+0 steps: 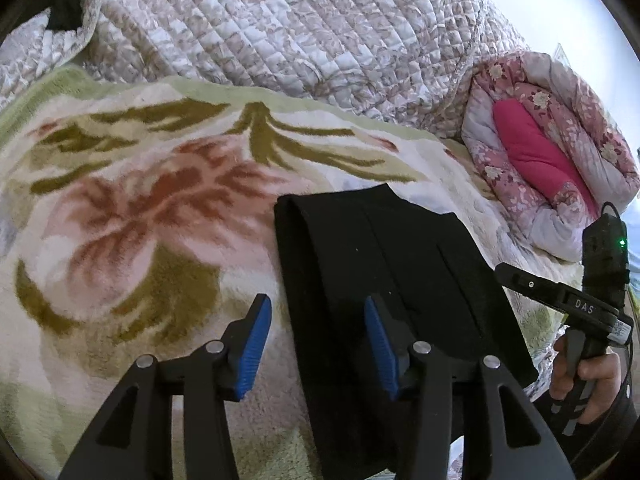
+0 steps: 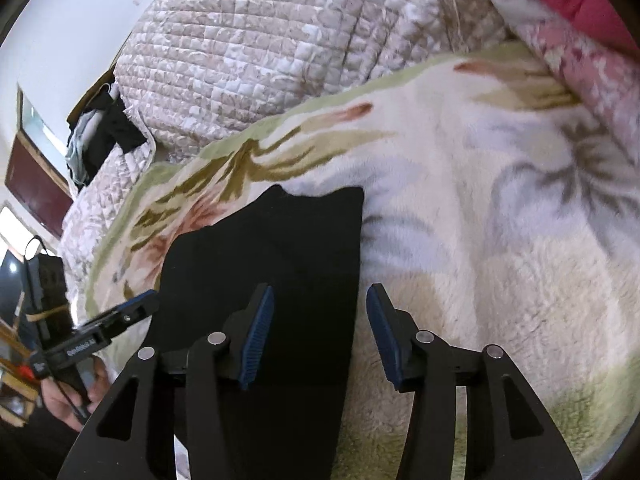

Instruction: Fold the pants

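Two grippers: both hang over the same dark garment, each seen from its own wrist camera.
Pants (image 1: 384, 280): black, folded into a flat oblong with several layered edges showing, lying on the floral blanket (image 1: 132, 216). They lie ahead of and beneath both grippers.
Left gripper (image 1: 318, 344): jaws spread, nothing pinched. Its left blue pad (image 1: 254, 348) stands over the blanket just beside the pants' left edge, and its right pad is over the black cloth, so that edge runs between the two pads.
Right gripper (image 2: 320, 332): jaws spread, nothing pinched. Its left pad (image 2: 258, 336) is over the black cloth and its right pad over the pale blanket, so the pants' right edge runs between them.
Contact: whether any pad tip brushes the cloth is hard to tell from these steep views; neither pair presses on it.
Right hand (image 1: 580, 380): seen at the far right of the left gripper's view, wrapped around the handle of the other tool, whose fingers reach toward the pants' right side.
Left hand (image 2: 68, 396): seen at the lower left of the right gripper's view, gripping its handle.
Quilted cover (image 1: 300, 28): beige and white, heaped beyond the blanket, well ahead of both grippers.
Pink floral bedding (image 1: 552, 152): rolled up ahead and to the right of the left gripper, apart from the pants.
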`<state>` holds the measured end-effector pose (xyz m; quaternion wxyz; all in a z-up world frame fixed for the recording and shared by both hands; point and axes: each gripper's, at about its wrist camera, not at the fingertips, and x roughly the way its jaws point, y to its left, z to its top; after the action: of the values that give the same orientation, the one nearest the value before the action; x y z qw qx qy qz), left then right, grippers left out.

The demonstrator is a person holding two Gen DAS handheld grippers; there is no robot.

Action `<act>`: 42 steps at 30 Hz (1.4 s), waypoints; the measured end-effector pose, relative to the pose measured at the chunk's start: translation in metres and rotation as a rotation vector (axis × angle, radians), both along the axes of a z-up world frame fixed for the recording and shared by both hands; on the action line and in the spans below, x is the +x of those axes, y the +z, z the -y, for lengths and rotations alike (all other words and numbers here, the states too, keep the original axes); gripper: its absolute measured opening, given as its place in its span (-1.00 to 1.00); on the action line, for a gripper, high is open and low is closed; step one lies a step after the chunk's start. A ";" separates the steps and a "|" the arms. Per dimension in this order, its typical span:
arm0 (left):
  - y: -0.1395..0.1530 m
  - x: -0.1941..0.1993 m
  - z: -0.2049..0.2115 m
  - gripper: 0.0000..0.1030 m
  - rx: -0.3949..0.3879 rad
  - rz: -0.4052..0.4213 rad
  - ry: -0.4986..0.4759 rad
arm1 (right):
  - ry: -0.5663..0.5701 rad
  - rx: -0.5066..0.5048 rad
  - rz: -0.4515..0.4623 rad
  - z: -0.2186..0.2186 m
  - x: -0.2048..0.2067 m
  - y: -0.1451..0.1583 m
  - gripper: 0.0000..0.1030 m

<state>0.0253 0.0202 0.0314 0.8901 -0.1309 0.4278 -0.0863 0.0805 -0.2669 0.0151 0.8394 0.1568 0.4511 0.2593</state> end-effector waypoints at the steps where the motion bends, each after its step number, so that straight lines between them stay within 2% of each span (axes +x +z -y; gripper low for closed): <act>1: -0.002 0.001 0.001 0.01 -0.005 -0.004 -0.005 | 0.007 0.007 -0.016 -0.001 0.001 -0.003 -0.05; 8: -0.013 0.013 0.002 0.21 -0.072 -0.021 -0.021 | 0.023 0.018 -0.051 -0.007 0.002 -0.011 -0.03; 15: -0.015 0.001 0.006 0.20 -0.115 -0.039 -0.024 | 0.035 0.049 -0.071 -0.005 -0.008 -0.011 -0.03; 25: -0.015 -0.003 0.012 0.17 -0.100 -0.041 -0.027 | 0.057 0.058 -0.076 -0.011 -0.013 -0.014 0.00; 28: -0.015 0.003 0.016 0.11 -0.082 -0.034 -0.031 | 0.051 0.044 -0.065 -0.018 -0.007 -0.014 0.00; 30: -0.014 0.005 0.019 -0.01 -0.068 -0.031 -0.036 | 0.050 0.018 -0.051 -0.022 -0.007 -0.013 -0.06; 32: -0.011 0.004 0.023 -0.14 -0.045 -0.020 -0.048 | 0.047 0.002 -0.042 -0.024 -0.006 -0.012 -0.32; 35: -0.003 0.002 0.033 -0.35 0.006 0.005 -0.074 | 0.035 0.011 -0.036 -0.022 -0.007 -0.009 -0.58; 39: 0.009 0.000 0.041 -0.49 0.052 0.033 -0.088 | 0.052 0.020 0.026 -0.028 -0.013 0.011 -0.65; 42: 0.019 0.001 0.041 -0.50 0.063 0.045 -0.095 | 0.062 0.037 0.061 -0.034 -0.013 0.026 -0.66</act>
<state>0.0263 -0.0212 0.0503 0.8982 -0.0804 0.4158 -0.1180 0.0676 -0.2325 0.0412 0.8414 0.1502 0.4251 0.2981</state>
